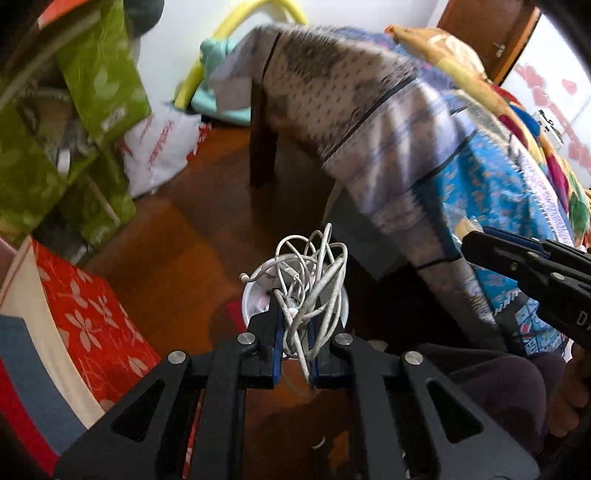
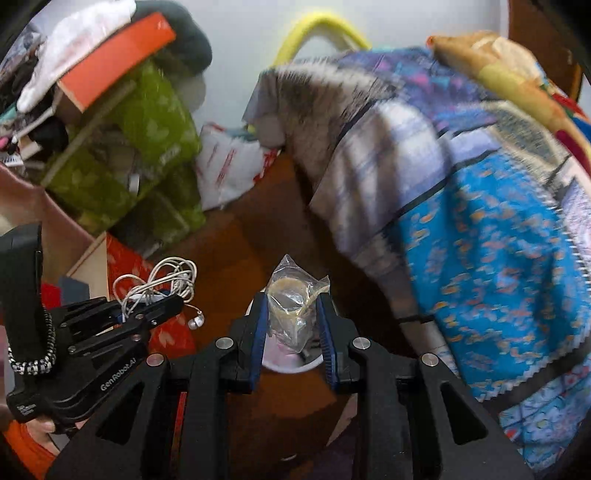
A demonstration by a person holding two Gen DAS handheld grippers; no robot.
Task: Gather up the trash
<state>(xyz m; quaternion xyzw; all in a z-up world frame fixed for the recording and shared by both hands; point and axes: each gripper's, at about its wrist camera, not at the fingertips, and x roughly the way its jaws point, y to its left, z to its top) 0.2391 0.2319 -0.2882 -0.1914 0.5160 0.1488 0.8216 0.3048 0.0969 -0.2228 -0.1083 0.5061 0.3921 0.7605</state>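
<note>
Dangling in a loose knot, the tangle of white earphone cable (image 1: 312, 275) is clamped between the blue-padded fingers of the left gripper (image 1: 295, 332), its loops spilling above and below the fingertips; in the right wrist view the same bundle (image 2: 159, 282) shows at the left, with one earbud (image 2: 195, 322) hanging free beneath the tips. The right gripper (image 2: 291, 317) is clenched on a crumpled clear plastic bag (image 2: 293, 299) with something yellowish inside, the film bulging out above the pads. Both loads are held in the air over a white round bin (image 2: 288, 363), whose rim shows directly behind and below each gripper's fingers. The bin stands on a brown wooden floor (image 1: 177, 243). To the right, a patterned blue and grey bedspread (image 1: 424, 122) hangs over the edge of a bed, blurred in both views, with a dark wooden leg (image 1: 262, 147) showing under its far corner. To the left rise green leaf-print storage boxes (image 2: 147, 122), stacked and tilted, and nearer the camera a red box with white flowers (image 1: 92, 314). A white plastic bag with red lettering (image 1: 162, 144) sits on the floor against the far wall, and a yellow hoop (image 2: 321, 22) arches behind the bed.
</note>
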